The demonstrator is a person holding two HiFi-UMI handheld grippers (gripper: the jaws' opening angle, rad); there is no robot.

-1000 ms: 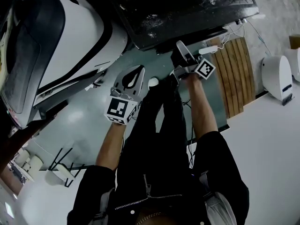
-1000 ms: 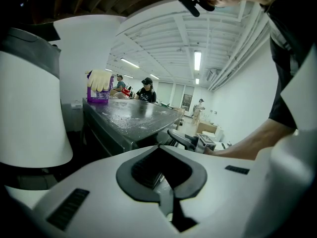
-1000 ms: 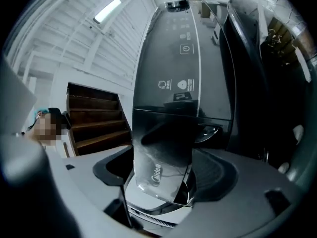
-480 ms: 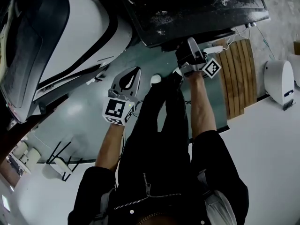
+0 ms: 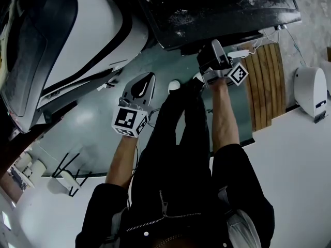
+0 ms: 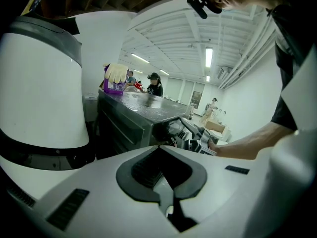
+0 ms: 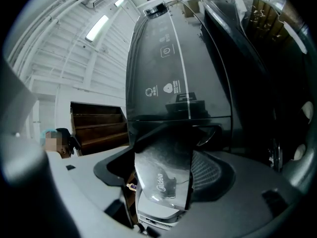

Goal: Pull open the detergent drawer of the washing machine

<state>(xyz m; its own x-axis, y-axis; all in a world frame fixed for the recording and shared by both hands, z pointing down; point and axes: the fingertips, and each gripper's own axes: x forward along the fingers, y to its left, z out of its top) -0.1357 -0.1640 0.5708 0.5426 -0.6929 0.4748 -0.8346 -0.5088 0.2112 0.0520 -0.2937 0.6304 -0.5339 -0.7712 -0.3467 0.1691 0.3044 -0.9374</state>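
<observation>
1. Fingers (image 7: pixel 237 187) of the right gripper (image 7: pixel 163 182) are clenched on the detergent drawer (image 7: pixel 166 165), pinching its grey front panel flat between the 2 pads.
2. That panel rises out of the gap between the fingers toward the dark washing machine (image 7: pixel 173 58). A white part of the drawer shows lower down, deeper between them.
3. From the head view, the right gripper (image 5: pixel 213 55) sits at the machine's (image 5: pixel 217 9) front edge, and the drawer is hidden beneath it.
4. Over to the left, the left gripper (image 5: pixel 144 84) hangs well apart from the drawer. Its 2 jaws are closed together on nothing.
</observation>
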